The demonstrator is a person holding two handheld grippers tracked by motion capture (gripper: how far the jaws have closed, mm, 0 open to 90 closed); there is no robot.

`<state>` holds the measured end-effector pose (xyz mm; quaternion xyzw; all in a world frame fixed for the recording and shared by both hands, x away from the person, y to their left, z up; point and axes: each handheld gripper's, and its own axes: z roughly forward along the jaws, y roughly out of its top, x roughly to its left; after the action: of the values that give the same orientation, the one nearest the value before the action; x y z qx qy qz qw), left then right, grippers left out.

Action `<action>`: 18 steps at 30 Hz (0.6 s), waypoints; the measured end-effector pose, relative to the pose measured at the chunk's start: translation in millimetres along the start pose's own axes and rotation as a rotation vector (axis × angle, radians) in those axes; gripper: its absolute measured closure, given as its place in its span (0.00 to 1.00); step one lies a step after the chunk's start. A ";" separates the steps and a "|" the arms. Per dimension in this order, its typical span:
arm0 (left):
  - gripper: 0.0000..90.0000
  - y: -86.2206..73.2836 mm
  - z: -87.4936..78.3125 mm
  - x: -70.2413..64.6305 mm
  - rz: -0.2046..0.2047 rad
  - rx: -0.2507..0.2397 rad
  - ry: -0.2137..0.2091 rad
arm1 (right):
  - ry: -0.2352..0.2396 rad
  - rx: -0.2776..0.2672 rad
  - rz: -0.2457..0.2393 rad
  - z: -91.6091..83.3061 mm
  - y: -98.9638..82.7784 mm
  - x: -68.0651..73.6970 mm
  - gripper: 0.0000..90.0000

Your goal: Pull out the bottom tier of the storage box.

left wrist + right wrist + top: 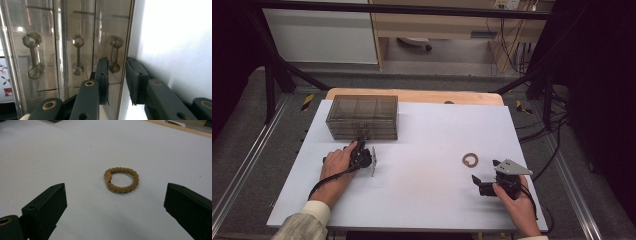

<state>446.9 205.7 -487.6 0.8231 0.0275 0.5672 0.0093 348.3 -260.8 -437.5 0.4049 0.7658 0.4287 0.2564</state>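
At the near edge of the desk (pixel 412 200) both hands come in. Right hand-held gripper (pixel 484 184) sits low at near right, jaws spread wide with nothing between them, aimed at the ring (pixel 470 160), a braided tan loop lying flat on the white top just beyond it. In the right gripper view the ring (pixel 121 180) lies centred ahead of the jaws, apart from both, untouched.

Left hand-held gripper (pixel 362 142) is farther up at left, nose at the front of the drawer box (pixel 362 117). In the left gripper view its jaws are narrowed to a small gap; the lowest handle (pixel 114 55) stands just past the tips. Can't tell if the pads touch it; it looks like they don't, so nothing gripped. All three drawers look closed, handles flush in a row.

Progress, as I judge it: early. Likely job is ring into a drawer. Left is lined up on a handle, but the drawer isn't pulled. Right is poised, ring not picked. Left to do: grip handle, pull drawer, grab ring, drop it in, maybe close.

Around: white top is otherwise bare between ring and box, so a free path. Wooden board edge (pixel 412 95) behind the box, black frame bars (pixel 277 70), cables (pixel 542 125) at right, cabinet (pixel 322 35) beyond. Nothing blocks; the shut drawer is the one obstacle.
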 end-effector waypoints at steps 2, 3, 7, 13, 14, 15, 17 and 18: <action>0.80 -1.6 1.6 0.7 -0.003 0.004 0.001 | 0.001 0.002 0.000 -0.1 0.0 0.0 0.06; 0.81 -1.9 2.0 0.8 -0.001 0.004 0.002 | 0.001 0.002 -0.001 -0.1 0.0 0.1 0.06; 0.82 -1.0 2.8 0.3 0.010 0.011 0.010 | 0.000 0.002 -0.003 0.1 -0.1 0.6 0.06; 0.85 0.2 3.6 -0.7 0.030 0.019 0.030 | -0.001 0.002 -0.003 -0.6 -0.1 0.2 0.06; 0.86 0.2 3.7 -0.6 0.030 0.019 0.031 | -0.002 0.002 -0.002 -0.6 -0.2 0.1 0.06; 0.86 0.2 3.7 -0.8 0.033 0.019 0.033 | -0.002 0.002 -0.001 -0.6 -0.2 0.1 0.06; 0.87 0.4 4.0 -2.0 0.037 0.017 0.041 | -0.002 0.001 -0.003 -0.7 -0.3 -0.3 0.06; 0.87 0.6 4.0 -2.2 0.037 0.018 0.043 | -0.001 0.002 -0.003 -0.7 -0.3 -0.3 0.06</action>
<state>449.8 205.1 -491.0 0.8111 0.0175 0.5846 -0.0094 347.9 -261.5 -437.4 0.4043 0.7666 0.4274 0.2573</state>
